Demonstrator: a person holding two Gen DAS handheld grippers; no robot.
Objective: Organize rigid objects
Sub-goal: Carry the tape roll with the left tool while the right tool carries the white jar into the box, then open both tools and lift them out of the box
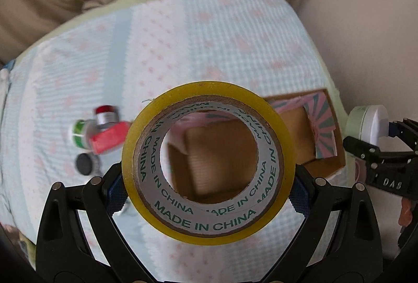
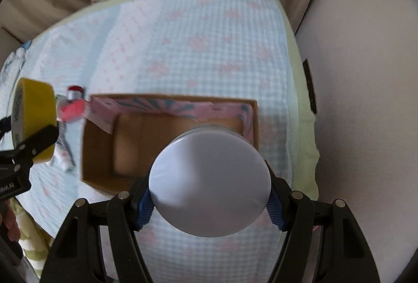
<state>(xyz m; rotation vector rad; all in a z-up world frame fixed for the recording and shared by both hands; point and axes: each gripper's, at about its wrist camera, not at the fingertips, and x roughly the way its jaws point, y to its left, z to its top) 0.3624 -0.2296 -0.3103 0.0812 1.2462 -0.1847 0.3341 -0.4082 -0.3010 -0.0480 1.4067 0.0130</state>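
The left gripper (image 1: 209,194) clamps a yellow tape roll (image 1: 209,161) between its blue pads, hole facing the camera. The right gripper (image 2: 210,207) clenches a white-lidded jar (image 2: 210,182), lid toward the lens. Just beyond both lies an open cardboard box (image 2: 96,149) on the checked cloth (image 2: 209,47). Left of the box sit a red block (image 1: 108,138) and small bottles (image 1: 104,115).

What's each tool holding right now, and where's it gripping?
Left tool clamps the tape roll across its outer rim. Right tool clamps the white-lidded jar by its lid's sides.
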